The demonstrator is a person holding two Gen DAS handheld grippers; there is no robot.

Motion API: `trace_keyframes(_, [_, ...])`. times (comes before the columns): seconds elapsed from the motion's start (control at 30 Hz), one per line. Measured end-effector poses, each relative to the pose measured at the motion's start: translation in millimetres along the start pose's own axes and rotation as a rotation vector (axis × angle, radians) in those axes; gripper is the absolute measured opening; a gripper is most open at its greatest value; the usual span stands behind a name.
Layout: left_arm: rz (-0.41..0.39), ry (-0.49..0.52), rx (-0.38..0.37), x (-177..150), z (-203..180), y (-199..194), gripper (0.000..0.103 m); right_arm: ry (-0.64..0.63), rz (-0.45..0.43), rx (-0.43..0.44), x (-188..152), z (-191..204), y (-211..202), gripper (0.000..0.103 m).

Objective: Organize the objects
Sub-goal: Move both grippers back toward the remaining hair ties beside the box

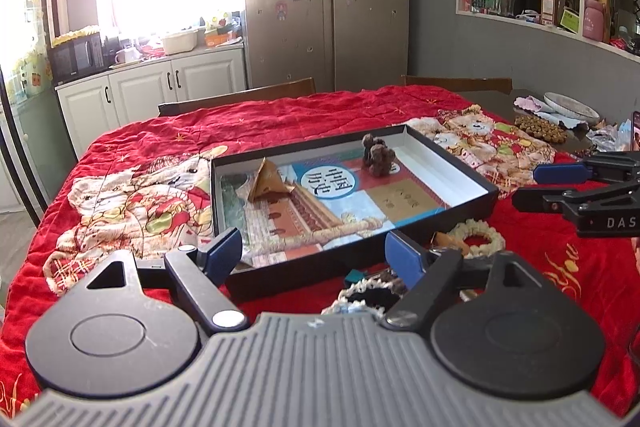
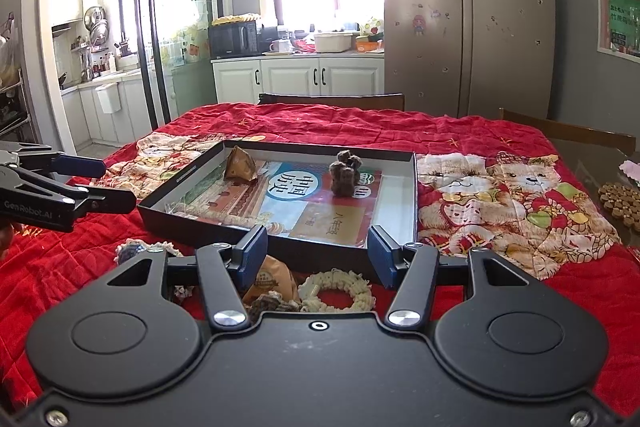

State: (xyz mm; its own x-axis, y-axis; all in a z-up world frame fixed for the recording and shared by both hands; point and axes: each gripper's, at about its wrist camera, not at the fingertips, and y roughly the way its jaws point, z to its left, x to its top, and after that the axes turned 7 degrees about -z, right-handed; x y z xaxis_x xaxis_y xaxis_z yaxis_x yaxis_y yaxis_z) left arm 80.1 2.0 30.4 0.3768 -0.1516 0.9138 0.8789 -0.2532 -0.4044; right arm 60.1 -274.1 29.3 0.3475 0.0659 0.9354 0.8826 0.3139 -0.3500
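A shallow black box (image 1: 362,247) (image 2: 415,195) lies on the red quilt with a picture book (image 1: 320,203) (image 2: 304,203) lining its floor. Inside stand a brown knitted figure (image 1: 378,157) (image 2: 346,175) and a tan pyramid packet (image 1: 266,181) (image 2: 240,165). In front of the box lie a cream crocheted ring (image 1: 478,239) (image 2: 338,291), a tan snack packet (image 2: 270,281) and a dark crocheted piece (image 1: 372,293) (image 2: 134,249). My left gripper (image 1: 316,255) (image 2: 120,183) is open and empty near the box's front wall. My right gripper (image 2: 318,253) (image 1: 524,185) is open and empty above the ring.
The red quilt (image 2: 460,135) with bear patches covers the table. A wooden bead mat (image 1: 540,129) (image 2: 622,205), a plate (image 1: 570,105) and wrappers lie at the right end. Chair backs (image 2: 332,101) stand behind the table. Fridge, cabinets and shelves are beyond.
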Motion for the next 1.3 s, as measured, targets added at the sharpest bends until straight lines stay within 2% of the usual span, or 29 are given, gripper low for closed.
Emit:
trace_keyframes(0.23, [0.049, 0.011, -0.013, -16, 3, 0, 0.087, -0.016, 0.018, -0.001, -12, 4, -1, 0.054])
trace_keyframes(0.53, [0.098, 0.004, -0.035, -39, 4, 5, 0.087, -0.006, 0.092, 0.007, -39, 7, 8, 0.052])
trace_keyframes(0.83, [0.115, -0.013, -0.033, -51, 10, 11, 0.085, -0.003, 0.121, -0.016, -56, 6, 15, 0.051])
trace_keyframes(0.97, [0.117, -0.002, -0.029, -53, 10, 13, 0.076, 0.001, 0.134, -0.019, -59, 5, 18, 0.051])
trace_keyframes(1.17, [0.144, -0.021, -0.038, -58, 11, 19, 0.051, 0.018, 0.147, -0.022, -63, 2, 22, 0.049])
trace_keyframes(1.3, [0.157, -0.033, -0.045, -60, 12, 22, 0.04, 0.022, 0.154, -0.025, -65, 1, 23, 0.046])
